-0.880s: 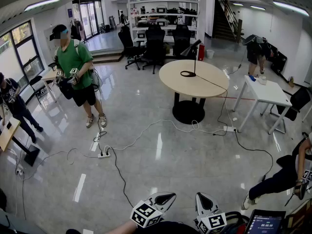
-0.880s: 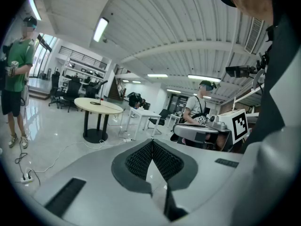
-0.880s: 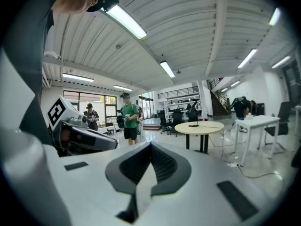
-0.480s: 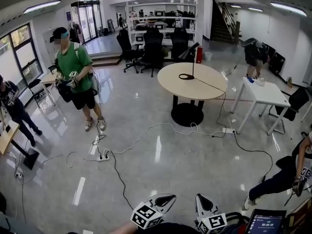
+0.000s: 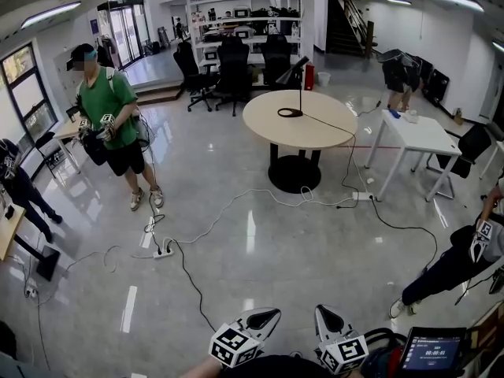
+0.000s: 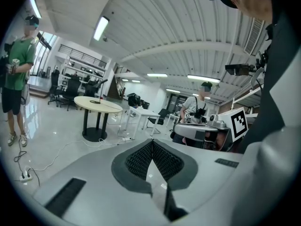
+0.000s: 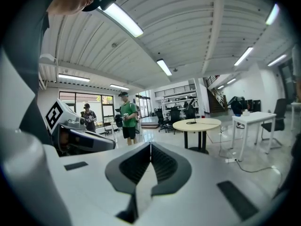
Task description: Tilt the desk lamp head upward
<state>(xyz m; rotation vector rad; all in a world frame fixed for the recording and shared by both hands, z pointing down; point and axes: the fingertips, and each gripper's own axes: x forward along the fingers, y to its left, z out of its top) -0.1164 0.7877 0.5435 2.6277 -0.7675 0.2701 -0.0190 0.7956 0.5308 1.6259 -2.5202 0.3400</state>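
Observation:
The black desk lamp (image 5: 298,85) stands on the round beige table (image 5: 315,128) far across the room, its head angled toward the left. Both grippers are at the bottom edge of the head view, a long way from the table. My left gripper (image 5: 266,316) is shut with nothing between its jaws, and the ribbed pads meet (image 6: 151,145). My right gripper (image 5: 324,315) is shut and empty too, pads together (image 7: 150,147). The lamp (image 6: 99,91) shows small in the left gripper view, and the lamp (image 7: 192,112) also shows in the right gripper view.
A cable and power strip (image 5: 163,250) trail over the glossy floor toward the table. A person in a green shirt (image 5: 106,109) stands at left, another crouches at right (image 5: 453,262). A white table (image 5: 413,136), office chairs (image 5: 232,65) and a tablet (image 5: 431,357) are around.
The head view has shifted, so the round table and the person in green sit slightly further left and higher. Both grippers stay shut at the bottom edge.

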